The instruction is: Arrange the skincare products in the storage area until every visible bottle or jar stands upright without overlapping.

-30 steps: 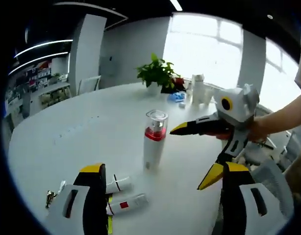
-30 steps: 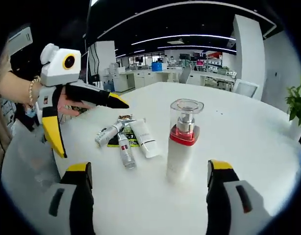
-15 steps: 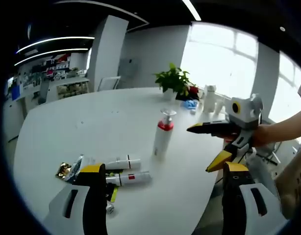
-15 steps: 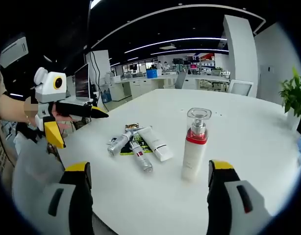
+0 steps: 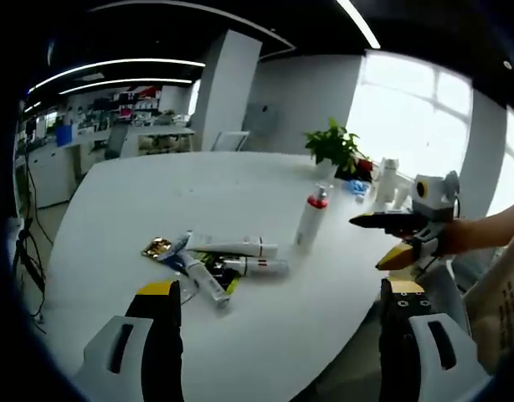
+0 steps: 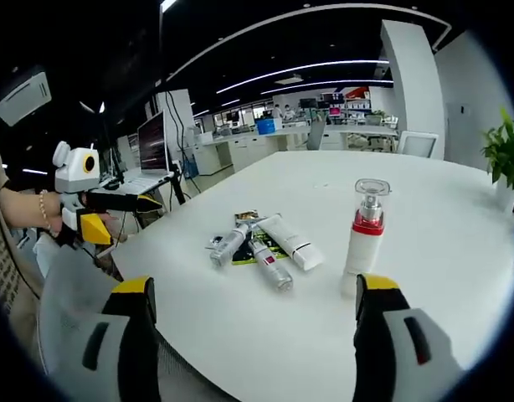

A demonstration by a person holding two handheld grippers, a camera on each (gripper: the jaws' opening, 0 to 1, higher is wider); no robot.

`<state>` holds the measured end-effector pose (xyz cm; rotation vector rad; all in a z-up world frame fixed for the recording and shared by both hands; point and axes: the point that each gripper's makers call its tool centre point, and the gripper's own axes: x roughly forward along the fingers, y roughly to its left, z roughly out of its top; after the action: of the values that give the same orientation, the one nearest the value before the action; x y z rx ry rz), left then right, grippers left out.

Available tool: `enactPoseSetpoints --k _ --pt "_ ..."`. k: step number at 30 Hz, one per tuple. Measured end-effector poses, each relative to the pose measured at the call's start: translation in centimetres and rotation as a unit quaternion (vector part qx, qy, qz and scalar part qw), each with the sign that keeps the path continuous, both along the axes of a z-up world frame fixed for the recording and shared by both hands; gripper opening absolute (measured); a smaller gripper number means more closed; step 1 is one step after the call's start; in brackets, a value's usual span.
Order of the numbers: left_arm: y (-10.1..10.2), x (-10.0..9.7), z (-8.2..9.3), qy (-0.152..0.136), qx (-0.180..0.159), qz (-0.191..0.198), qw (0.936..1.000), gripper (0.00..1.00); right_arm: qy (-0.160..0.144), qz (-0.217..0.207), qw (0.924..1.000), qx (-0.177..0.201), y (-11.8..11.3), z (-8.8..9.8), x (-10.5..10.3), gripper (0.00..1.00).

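pump bottle (image 6: 366,237) stands upright mid table (image 6: 458,251); just beside it three tubes (image 6: 269,249) lie flat in a bunch over a sachet (image 5: 157,247). left gripper (image 5: 278,335) and right gripper (image 6: 249,335) both empty, jaws wide apart, well back from the pile. next: take one tube at a time, grip near the cap, stand it cap-down clear of the bottle, avoid dragging its neighbours.
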<state>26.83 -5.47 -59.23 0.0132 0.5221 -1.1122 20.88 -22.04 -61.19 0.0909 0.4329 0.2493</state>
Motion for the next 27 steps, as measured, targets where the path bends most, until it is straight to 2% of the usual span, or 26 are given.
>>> enactPoseSetpoints --k 5,11,17,20,22,27 --pt "2.6 -0.1 -0.6 0.009 0.003 0.035 0.9993 0.97 -0.002 -0.006 1.0000 0.005 0.3 0.0 -0.5 0.98" --pt "4.4 -0.4 -1.1 0.010 0.015 0.053 0.9984 0.97 0.006 -0.011 0.9999 0.000 0.3 -0.6 -1.3 0.98" --pt "5.6 -1.3 -1.9 0.011 0.023 0.070 0.9972 0.97 0.010 -0.019 0.9997 -0.007 0.1 -1.1 -1.9 0.96" --pt "6.0 -1.8 -2.6 0.022 0.035 0.070 0.9967 0.97 0.005 -0.023 0.9997 -0.007 0.0 -0.9 -1.7 0.96" --pt "5.9 -1.5 -2.1 0.010 0.028 0.072 0.9969 0.97 0.009 -0.024 0.9996 -0.013 -0.1 -1.1 -1.8 0.96" --pt "6.0 -1.6 -2.3 0.009 0.035 0.073 0.9966 0.97 0.012 -0.021 0.9995 -0.019 0.0 -1.3 -1.8 0.96"
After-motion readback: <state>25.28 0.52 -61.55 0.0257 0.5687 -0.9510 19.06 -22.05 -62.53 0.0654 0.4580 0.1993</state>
